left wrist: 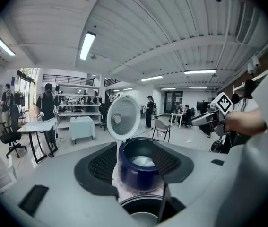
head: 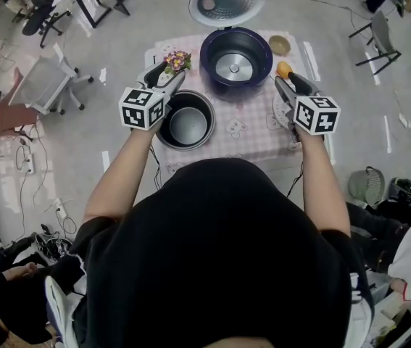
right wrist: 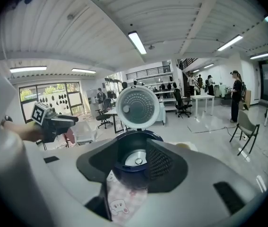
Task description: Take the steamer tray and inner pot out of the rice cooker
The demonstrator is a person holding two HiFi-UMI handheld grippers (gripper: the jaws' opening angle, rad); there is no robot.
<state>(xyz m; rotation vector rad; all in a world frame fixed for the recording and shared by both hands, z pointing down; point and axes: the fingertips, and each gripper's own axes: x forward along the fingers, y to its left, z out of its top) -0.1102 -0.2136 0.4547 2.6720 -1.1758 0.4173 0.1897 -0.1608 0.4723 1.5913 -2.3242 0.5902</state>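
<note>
On the checked table (head: 252, 142), the rice cooker (head: 235, 56) is standing emptied, with the inner pot (head: 188, 122) sitting just beside it; I am not seeing the steamer tray. My left tongs (head: 170, 80) are hovering near the flowers (head: 177, 61), so a careless swing risks toppling them. Left tongs and right tongs (head: 286, 87), all 2 are gaping wide, gripping nothing.

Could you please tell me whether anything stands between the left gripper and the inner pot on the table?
Nothing visible does. The inner pot sits out on the checked cloth, just below the left gripper, whose jaws are open and empty. The flowers stand beyond it, next to the rice cooker, out of the way.
</note>
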